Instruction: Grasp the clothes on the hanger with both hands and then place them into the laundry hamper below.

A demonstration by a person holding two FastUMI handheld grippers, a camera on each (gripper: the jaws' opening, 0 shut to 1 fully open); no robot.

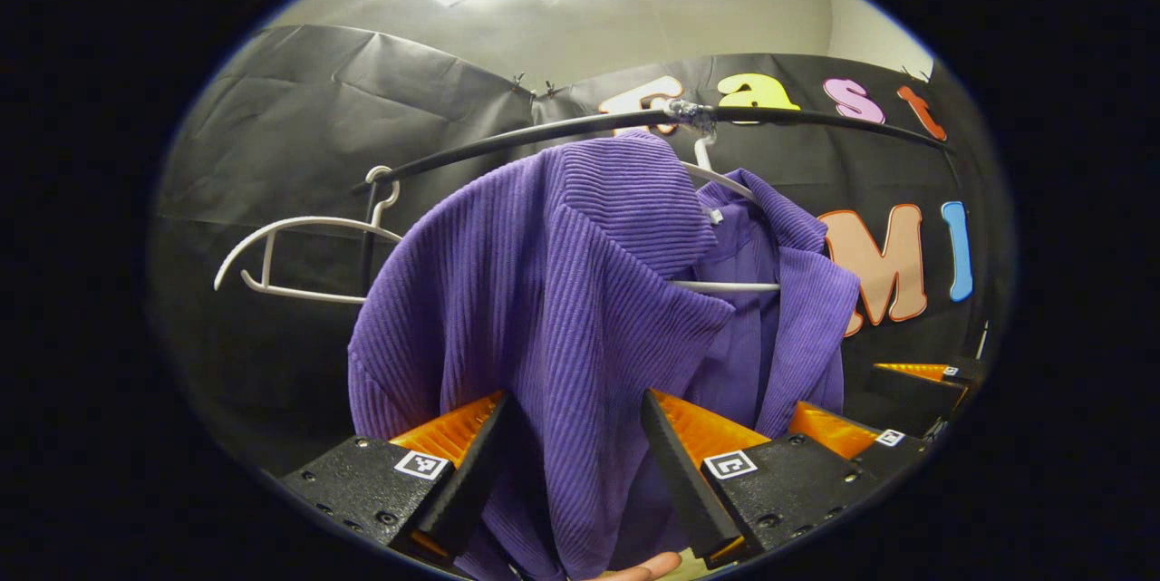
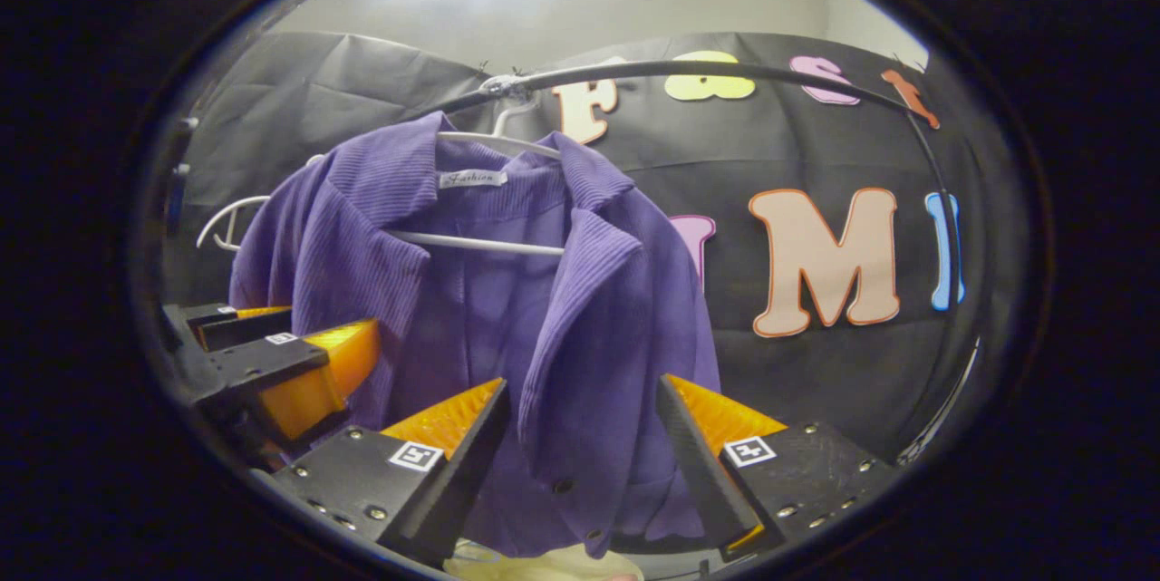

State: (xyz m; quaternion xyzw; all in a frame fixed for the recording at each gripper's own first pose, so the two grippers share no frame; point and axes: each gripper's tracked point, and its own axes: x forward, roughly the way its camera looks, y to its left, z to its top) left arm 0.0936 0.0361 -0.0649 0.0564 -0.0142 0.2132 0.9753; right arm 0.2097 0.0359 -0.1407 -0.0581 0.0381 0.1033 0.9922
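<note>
Purple shirt (image 1: 562, 291) on its white hanger (image 2: 480, 241)
Left gripper (image 1: 573, 436) and right gripper (image 2: 580, 422) each stand wide around hanging cloth; neither pinches it.

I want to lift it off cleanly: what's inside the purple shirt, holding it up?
A white hanger sits inside the purple shirt, hooked on the black rail. Its crossbar and neck show at the open collar; its shoulder ends are covered by fabric.
</note>
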